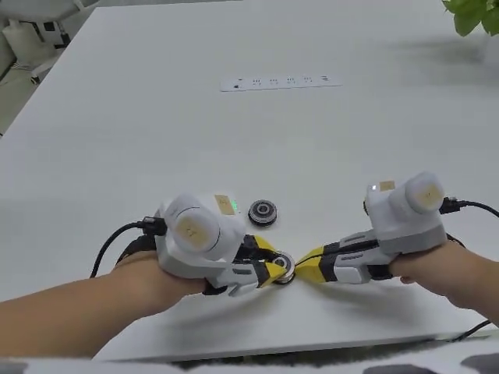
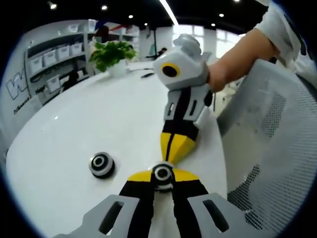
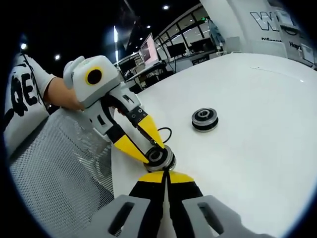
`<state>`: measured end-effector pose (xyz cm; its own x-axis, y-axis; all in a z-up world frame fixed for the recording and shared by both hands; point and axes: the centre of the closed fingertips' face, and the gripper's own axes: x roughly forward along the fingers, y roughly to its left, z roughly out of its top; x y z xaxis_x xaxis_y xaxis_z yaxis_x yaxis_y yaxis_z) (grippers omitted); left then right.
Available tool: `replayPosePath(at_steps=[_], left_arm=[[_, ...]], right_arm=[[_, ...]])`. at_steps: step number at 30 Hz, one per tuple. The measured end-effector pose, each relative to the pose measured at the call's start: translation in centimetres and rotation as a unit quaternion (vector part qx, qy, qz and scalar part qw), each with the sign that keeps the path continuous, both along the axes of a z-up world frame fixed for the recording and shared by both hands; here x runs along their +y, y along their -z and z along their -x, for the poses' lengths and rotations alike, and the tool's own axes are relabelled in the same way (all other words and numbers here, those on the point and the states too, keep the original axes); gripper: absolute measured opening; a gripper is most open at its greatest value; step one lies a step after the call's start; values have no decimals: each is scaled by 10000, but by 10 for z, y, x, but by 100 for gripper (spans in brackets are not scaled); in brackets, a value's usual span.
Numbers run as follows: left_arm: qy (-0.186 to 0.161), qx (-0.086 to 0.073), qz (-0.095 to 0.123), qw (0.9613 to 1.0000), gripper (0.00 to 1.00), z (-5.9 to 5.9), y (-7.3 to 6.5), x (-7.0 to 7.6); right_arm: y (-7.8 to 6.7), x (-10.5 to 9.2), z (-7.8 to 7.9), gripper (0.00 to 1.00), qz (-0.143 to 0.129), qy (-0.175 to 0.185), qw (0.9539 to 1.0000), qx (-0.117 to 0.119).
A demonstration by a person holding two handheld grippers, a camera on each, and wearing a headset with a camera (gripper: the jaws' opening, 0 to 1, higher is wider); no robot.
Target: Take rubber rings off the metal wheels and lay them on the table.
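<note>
A metal wheel with a black rubber ring sits just above the table's front edge, and my left gripper is shut on it. In the left gripper view the wheel lies between my yellow jaw tips. My right gripper is shut, its tips pressed against the wheel's rim. I cannot tell whether they pinch the ring. In the right gripper view the wheel sits just past my shut tips. A second wheel lies flat on the table behind, apart from both grippers.
A white power strip lies far back on the white table. A green plant stands at the back right corner. The table's front edge runs just below the grippers. A mesh chair stands beside the table.
</note>
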<state>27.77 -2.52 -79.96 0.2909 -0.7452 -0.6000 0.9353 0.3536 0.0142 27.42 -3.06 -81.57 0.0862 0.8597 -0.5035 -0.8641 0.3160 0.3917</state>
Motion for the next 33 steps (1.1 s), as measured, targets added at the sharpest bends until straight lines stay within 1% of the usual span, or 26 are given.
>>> replayPosePath(at_steps=[3, 6, 10, 13, 14, 16, 18, 21, 22, 26, 27, 28, 30, 33], left_arm=[[47, -38, -21, 10000, 13, 0, 0, 0], [58, -11, -18, 10000, 13, 0, 0, 0], [66, -23, -23, 10000, 13, 0, 0, 0], [76, -25, -28, 10000, 13, 0, 0, 0], [77, -24, -27, 10000, 13, 0, 0, 0], [90, -26, -31, 10000, 13, 0, 0, 0], [96, -38, -43, 9999, 12, 0, 0, 1], [96, -54, -62, 9999, 12, 0, 1, 0], [91, -56, -64, 9999, 12, 0, 0, 0], [84, -78, -97, 9999, 12, 0, 1, 0], [80, -79, -112, 9999, 12, 0, 1, 0], [82, -83, -129, 9998, 12, 0, 1, 0], [80, -91, -157, 9998, 12, 1, 1, 0], [78, -96, -175, 9998, 12, 0, 1, 0]], right_arm=[[-1, 0, 2, 0, -32, 42, 10000, 79], [-4, -1, 2, 0, -120, 123, 9997, 194], [-6, -1, 3, 0, -206, 207, 9992, 286], [-8, -4, 1, 0, -330, 326, 9981, 394], [-10, -4, 0, 0, -385, 385, 9974, 467], [-9, -6, -1, 0, -411, 445, 9969, 501], [-10, -8, -2, 0, -517, 544, 9952, 626], [-17, -6, -5, 0, -811, 751, 9905, 821], [-14, -8, -5, 0, -702, 716, 9917, 802], [-17, -7, -4, 0, -825, 784, 9891, 936], [-19, -4, -3, 0, -889, 806, 9875, 1020], [-18, -4, -3, 0, -871, 797, 9881, 983], [-19, -3, -2, 0, -905, 806, 9871, 1044], [-22, 0, 1, 0, -916, 734, 9879, 1016]])
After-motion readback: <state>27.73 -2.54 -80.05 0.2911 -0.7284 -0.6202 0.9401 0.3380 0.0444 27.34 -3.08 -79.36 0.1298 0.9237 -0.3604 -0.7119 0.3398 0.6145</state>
